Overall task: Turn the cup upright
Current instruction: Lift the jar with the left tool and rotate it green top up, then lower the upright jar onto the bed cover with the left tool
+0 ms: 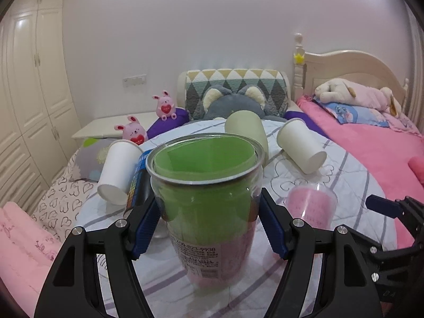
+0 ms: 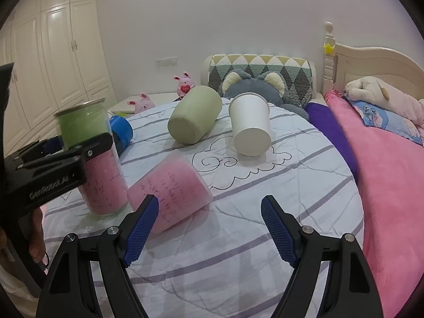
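Jaws of the left gripper are clamping the clear tumbler, now standing upright on the round table. Release gently so it stays standing. Right gripper is hanging spread apart just beside the toppled pink cup.

A home bedroom. A bed with a pink blanket and a cream carved headboard stands against a plain wall, with plush toys lying by a printed pillow. Tall cream wardrobe doors fill the left side. A grey plush leans on a diamond-patterned cushion, and two pink bunnies sit near a white nightstand. A round tabletop carries a striped sheet.
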{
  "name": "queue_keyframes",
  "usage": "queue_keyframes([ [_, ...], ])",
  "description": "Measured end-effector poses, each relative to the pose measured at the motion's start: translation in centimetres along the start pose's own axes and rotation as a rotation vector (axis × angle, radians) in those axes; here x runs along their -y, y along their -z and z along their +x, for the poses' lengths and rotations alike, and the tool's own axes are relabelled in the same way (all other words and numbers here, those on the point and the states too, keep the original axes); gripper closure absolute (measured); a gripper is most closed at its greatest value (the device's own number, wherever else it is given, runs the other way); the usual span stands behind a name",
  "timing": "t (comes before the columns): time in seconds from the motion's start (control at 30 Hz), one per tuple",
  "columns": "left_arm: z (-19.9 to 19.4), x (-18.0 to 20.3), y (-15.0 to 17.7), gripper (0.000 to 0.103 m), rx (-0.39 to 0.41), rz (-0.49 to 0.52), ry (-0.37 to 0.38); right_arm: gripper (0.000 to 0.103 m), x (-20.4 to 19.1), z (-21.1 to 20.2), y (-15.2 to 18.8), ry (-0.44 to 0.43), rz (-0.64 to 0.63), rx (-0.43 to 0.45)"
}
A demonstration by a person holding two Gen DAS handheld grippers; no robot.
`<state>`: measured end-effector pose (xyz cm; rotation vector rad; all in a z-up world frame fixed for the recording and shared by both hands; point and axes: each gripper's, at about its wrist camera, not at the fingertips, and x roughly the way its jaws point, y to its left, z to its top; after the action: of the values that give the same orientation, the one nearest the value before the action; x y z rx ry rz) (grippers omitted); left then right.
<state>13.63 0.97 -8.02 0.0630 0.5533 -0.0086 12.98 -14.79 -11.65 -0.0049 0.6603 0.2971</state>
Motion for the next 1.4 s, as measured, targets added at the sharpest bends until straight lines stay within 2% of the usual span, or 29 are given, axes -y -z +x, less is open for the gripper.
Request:
queue_keyframes([
  [0.3,-1.1,-0.6,0.9,0.029,-0.007,-0.028,0.02,0.022,-1.2,-0.7,0.5,0.02,-0.015,0.003],
  [0.37,-1.2,-0.6,0.7,0.019,-0.01,-0.038,0.018,0.022,-1.5,-0.9,0.6,0.027,-0.019,0.003],
  [0.5,-1.9,-1.1,0.8,0.015,0.001,-0.049,0.013,0.022,-1.9,-1.3,0.7,0.04,-0.023,0.006],
  [0.6,-2.3,-1.3,0.9,0.003,-0.01,-0.044,-0.004,0.022,-2.3,-1.8,0.8,0.052,-0.028,0.013],
  [1.0,-6.6,-4.3,1.5,0.003,0.033,-0.086,0.023,0.022,-4.9,-4.8,1.0,0.077,-0.052,0.057],
  [1.4,-11.8,-8.4,2.5,0.001,0.089,-0.124,0.038,0.022,-9.5,-9.2,0.8,0.108,-0.097,0.161],
])
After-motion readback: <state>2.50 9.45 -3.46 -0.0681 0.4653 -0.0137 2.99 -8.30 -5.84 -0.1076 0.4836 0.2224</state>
